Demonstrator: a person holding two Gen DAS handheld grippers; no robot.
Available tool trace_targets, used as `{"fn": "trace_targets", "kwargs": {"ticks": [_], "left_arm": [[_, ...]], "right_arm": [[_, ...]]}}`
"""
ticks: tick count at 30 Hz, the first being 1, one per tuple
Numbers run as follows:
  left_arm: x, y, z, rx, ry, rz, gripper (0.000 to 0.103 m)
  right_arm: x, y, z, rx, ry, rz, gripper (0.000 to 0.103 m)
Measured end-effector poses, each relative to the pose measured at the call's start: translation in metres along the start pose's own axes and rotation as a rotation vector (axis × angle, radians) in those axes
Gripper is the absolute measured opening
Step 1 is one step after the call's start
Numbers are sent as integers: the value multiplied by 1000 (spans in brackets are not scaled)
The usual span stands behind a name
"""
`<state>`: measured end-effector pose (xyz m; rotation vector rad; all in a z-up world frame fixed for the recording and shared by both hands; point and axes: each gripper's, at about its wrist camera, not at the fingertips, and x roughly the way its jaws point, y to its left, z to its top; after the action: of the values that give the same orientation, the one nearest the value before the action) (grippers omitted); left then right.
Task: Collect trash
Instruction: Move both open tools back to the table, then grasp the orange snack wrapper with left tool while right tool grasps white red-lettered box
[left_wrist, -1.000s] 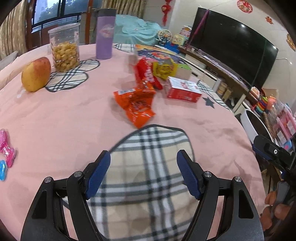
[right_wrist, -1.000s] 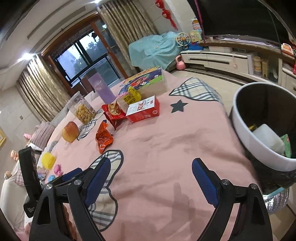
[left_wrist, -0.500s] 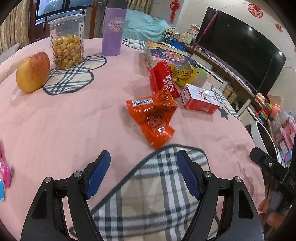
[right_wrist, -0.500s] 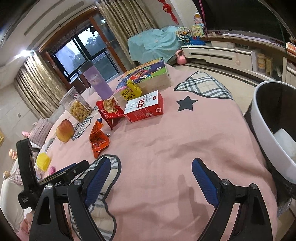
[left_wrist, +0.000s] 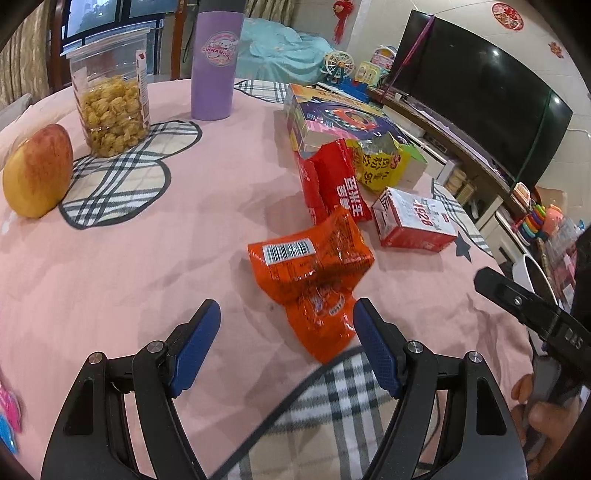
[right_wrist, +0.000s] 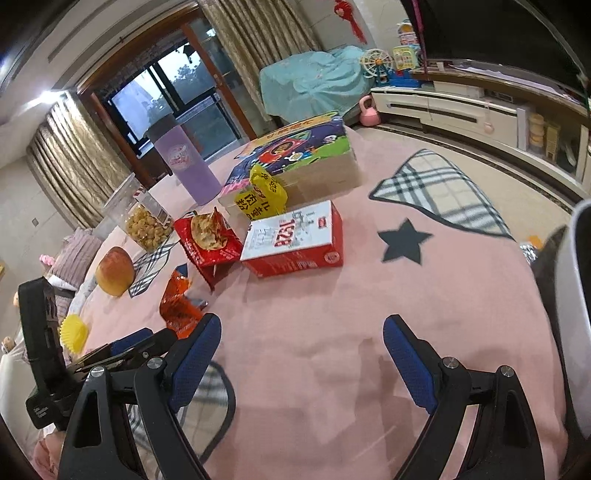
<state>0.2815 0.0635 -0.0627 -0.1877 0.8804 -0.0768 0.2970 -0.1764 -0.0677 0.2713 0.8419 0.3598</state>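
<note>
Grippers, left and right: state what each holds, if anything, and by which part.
Nothing is held. The left gripper is open just short of the orange wrapper; the right gripper is open over bare tablecloth.

Dim, even indoor light, soft shadows, strong fisheye bending and dark corners.

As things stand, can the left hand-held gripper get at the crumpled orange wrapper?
Probably yes. The left hand-held gripper is open, and the orange wrapper lies flat on the pink tablecloth just ahead, its near end reaching between the fingers. Nothing lies on it, and the red carton sits clear beyond.
</note>
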Motion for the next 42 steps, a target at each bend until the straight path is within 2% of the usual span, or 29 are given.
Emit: {"fn": "trace_targets", "kwargs": {"ticks": [4,8,10,14,17,19,24,27,30,33,35,37,39,42], "left_arm": [[7,-1,2,15,4,-13,73],[12,-6,3,38,12,-27,57],[13,-8,4,48,14,-43,43],[13,-9,4,57,7,-50,33],[12,-5,3,40,4,-66,27],[10,-5,3,39,-2,-68,24],[2,-5,0,46,-26,-48,20],[-4,0,-3,26,-33,-44,19],[-9,10,-6,-9,-35,-40,18],[-13,21,-10,-43,-33,-40,19],[-13,25,-13,-51,-27,-42,19],[-11,26,-13,-55,-23,-45,19],[-9,25,-12,-59,-21,-45,19],[-7,23,-9,-62,-19,-44,20]], "right_arm": [[16,-4,10,-14,17,-1,91],[29,-11,19,-8,31,-1,90],[34,-13,22,-8,34,3,90],[43,-14,28,-17,44,5,85],[48,-12,30,-33,52,11,75],[50,-10,31,-46,56,18,64],[51,0,29,-79,64,72,43],[48,9,25,-93,82,133,38],[42,21,15,-125,111,213,38],[34,23,13,-143,83,184,40],[30,21,17,-160,58,137,50],[31,19,22,-165,52,114,71],[36,21,27,-192,51,98,77],[52,30,35,-249,80,76,77]]}}
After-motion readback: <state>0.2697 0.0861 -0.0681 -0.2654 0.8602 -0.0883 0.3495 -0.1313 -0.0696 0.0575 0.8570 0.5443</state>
